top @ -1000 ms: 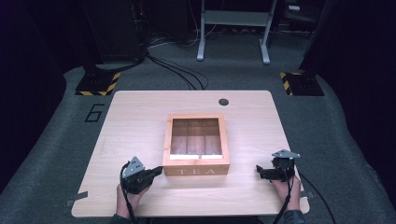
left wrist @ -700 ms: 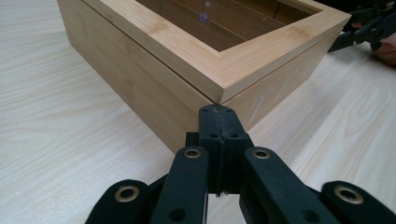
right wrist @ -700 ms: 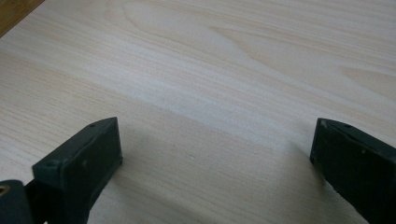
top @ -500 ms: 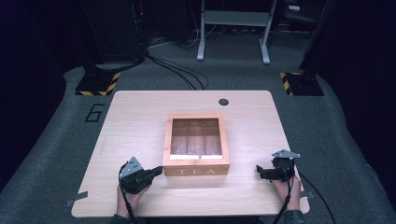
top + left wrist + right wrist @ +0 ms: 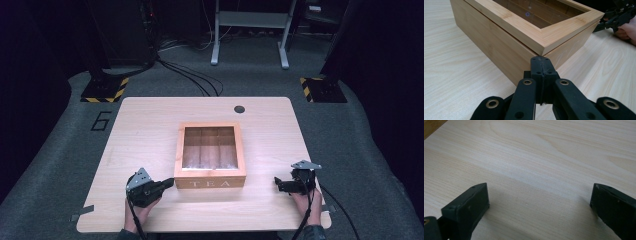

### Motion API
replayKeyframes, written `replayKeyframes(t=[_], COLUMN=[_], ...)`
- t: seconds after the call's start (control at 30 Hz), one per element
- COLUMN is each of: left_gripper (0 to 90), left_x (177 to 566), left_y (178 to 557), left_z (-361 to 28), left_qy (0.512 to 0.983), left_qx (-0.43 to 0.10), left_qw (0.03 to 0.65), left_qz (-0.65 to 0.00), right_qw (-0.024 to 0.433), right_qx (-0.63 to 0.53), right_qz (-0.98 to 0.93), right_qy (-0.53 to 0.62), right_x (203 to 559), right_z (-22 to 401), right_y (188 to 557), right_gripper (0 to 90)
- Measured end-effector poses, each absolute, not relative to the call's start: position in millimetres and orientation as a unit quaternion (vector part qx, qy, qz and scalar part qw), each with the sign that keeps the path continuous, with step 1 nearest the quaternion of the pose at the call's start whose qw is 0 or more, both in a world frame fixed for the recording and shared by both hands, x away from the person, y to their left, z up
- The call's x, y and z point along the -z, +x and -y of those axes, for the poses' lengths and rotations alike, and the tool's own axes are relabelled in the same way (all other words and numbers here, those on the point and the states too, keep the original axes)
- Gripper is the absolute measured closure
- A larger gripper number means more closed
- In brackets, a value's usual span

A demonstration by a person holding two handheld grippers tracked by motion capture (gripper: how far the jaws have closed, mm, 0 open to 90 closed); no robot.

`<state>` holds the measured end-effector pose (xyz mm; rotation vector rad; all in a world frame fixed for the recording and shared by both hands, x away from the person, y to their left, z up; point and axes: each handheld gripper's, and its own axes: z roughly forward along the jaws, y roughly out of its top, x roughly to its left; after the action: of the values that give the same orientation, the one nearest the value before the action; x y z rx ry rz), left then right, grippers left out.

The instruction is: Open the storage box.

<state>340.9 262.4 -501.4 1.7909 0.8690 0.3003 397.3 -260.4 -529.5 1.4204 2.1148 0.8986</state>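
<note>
The wooden tea box [image 5: 210, 156] sits near the middle of the table [image 5: 150, 125], its lid down, a clear pane set in the lid frame and the word TEA on the front wall facing you. Judge it as rigid and fairly heavy for its size; the smooth bamboo sides will likely slip under narrow pads, and the pane looks like the one fragile part, so keep off it. The overhanging lid rim at the front offers the best hold for lifting the lid; the body would need pressure from both sides. Your left gripper [image 5: 541, 65] rests with its jaws pressed together on nothing, tips aimed at the box's near left corner, just short of it. Your right gripper [image 5: 539, 200] lies well apart to the right, jaws spread wide over bare tabletop.
</note>
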Motion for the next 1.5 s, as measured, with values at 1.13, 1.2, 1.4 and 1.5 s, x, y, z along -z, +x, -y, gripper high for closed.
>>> replayKeyframes(t=[1.13, 1.2, 1.4, 1.5], left_gripper=[89.8, 89.7, 89.2, 88.9], left_x=[491.0, 490.1, 482.6, 473.9], left_y=[362.4, 366.4, 371.1, 375.1], left_z=[-247.9, -240.2, -238.9, -240.1], left_qy=[0.733, 0.733, 0.732, 0.734], left_qx=[-0.102, -0.106, -0.116, -0.120], left_qw=[0.572, 0.574, 0.578, 0.581], left_qz=[-0.353, -0.349, -0.341, -0.330], right_qw=[0.219, 0.219, 0.217, 0.217], right_qx=[-0.325, -0.325, -0.325, -0.325], right_qz=[-0.764, -0.764, -0.763, -0.763], right_qy=[0.512, 0.513, 0.515, 0.515], right_x=[529.5, 529.5, 529.3, 529.3], right_z=[260.4, 260.4, 260.0, 260.1], right_y=[397.6, 397.5, 397.4, 397.4], right_gripper=[1.6, 1.6, 1.6, 1.6])
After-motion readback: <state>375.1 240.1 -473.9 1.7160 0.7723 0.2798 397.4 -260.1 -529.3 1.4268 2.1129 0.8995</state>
